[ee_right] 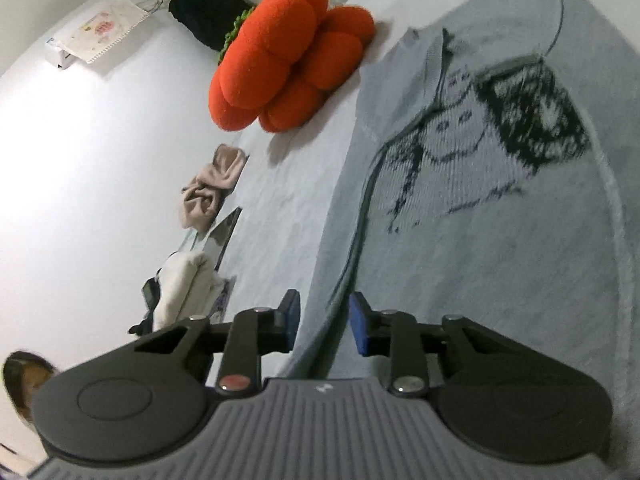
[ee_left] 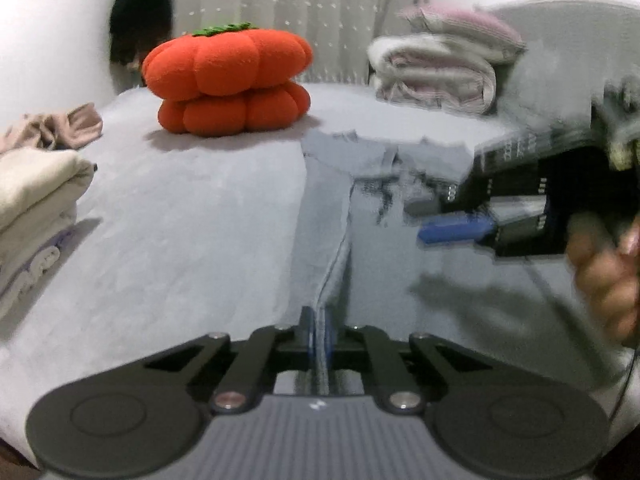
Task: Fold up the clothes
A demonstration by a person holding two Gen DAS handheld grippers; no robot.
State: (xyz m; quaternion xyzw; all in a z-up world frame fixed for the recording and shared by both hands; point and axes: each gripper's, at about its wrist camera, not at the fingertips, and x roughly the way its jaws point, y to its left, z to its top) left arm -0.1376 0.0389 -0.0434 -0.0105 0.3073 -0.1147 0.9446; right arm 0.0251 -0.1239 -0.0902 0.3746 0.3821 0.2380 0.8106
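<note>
A light grey sweater with a dark knitted picture lies spread on the grey bed. My left gripper is shut on the sweater's folded edge, which runs up between the blue pads. My right gripper is open, its blue pads either side of the sweater's folded edge without pinching it. In the left wrist view the right gripper hovers, blurred, over the sweater at the right, held by a hand.
An orange pumpkin cushion sits at the back of the bed. Folded cream clothes and a crumpled beige garment lie at the left. Stacked blankets sit at the back right. A curtain hangs behind.
</note>
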